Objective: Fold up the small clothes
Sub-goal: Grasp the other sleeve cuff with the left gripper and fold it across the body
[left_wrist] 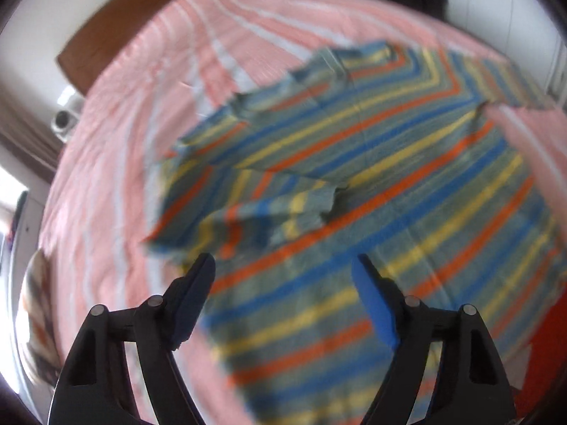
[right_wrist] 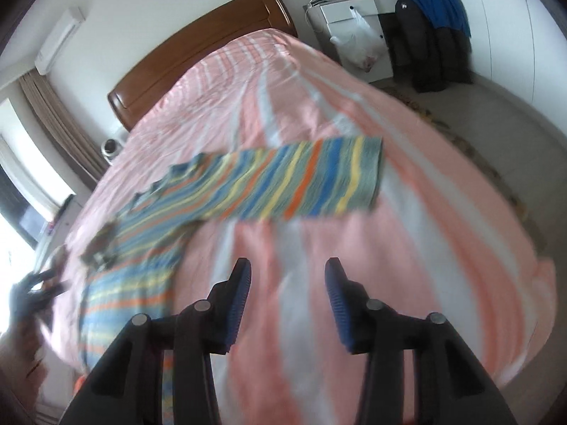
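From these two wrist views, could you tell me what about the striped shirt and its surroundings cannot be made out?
- Striped shirt: its hem, in the left wrist view, is cut off by the bottom edge and the left gripper.
- Its folded-in sleeve: blurred, so the layers are unclear.
- Left gripper in the right wrist view: a dark smear near the left edge.
- Items on the white desk: too small.

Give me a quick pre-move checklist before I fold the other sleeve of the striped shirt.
1. Left gripper open, holding nothing: ok.
2. Right gripper open, holding nothing: ok.
3. Striped shirt lying on the pink bedspread: ok.
4. One sleeve folded in over the body: ok, though rumpled.
5. Other sleeve laid out flat: ok.
6. Exact edges of the shirt: cannot tell, both views are blurred.
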{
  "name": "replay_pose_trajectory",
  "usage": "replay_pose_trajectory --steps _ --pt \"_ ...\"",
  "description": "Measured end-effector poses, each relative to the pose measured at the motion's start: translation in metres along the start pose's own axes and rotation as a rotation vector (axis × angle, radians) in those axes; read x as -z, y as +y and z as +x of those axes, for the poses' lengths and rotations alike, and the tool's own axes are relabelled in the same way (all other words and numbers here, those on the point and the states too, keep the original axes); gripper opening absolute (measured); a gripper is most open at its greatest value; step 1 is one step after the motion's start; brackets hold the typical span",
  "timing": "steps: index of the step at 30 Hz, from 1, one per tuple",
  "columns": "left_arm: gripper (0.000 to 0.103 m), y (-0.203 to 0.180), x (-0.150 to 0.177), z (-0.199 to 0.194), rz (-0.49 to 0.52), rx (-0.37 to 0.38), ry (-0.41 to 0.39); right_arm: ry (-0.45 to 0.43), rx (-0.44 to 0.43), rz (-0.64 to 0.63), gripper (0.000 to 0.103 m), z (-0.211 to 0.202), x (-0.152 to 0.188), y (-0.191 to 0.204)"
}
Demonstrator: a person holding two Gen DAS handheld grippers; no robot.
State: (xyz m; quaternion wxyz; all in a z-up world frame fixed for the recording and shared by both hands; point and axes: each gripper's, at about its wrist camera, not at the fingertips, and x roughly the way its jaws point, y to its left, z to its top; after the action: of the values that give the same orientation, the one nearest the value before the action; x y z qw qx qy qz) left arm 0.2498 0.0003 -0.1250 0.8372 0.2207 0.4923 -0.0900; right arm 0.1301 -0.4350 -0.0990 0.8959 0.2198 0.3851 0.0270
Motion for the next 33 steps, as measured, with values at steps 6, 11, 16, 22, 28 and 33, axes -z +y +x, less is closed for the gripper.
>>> replay_pose_trajectory --steps 6,11,16,22,28,33 --pt "0.007 0.008 -0.024 0.052 -0.2 0.085 0.071 0.031 -0.021 0.026 0.044 -0.01 0.05 0.013" --pt "0.006 0.101 -0.004 0.006 -0.54 0.093 -0.04 0.044 -0.026 -0.01 0.044 -0.011 0.067 0.022" --pt "0.006 0.231 0.063 -0.022 -0.82 -0.078 -0.031 -0.003 -0.015 -0.11 0.044 -0.014 0.07 0.038" --pt "0.005 0.296 0.134 0.006 -0.961 -0.194 0.111 0.043 -0.049 -0.113 0.044 0.011 0.077 0.048" --pt "0.004 0.311 0.184 0.036 -1.095 -0.169 0.178 0.093 -0.037 -0.148 0.044 0.022 0.087 0.056" --pt "0.004 0.307 0.191 0.047 -1.071 -0.189 0.195 0.106 -0.024 -0.156 0.044 0.024 0.089 0.057"
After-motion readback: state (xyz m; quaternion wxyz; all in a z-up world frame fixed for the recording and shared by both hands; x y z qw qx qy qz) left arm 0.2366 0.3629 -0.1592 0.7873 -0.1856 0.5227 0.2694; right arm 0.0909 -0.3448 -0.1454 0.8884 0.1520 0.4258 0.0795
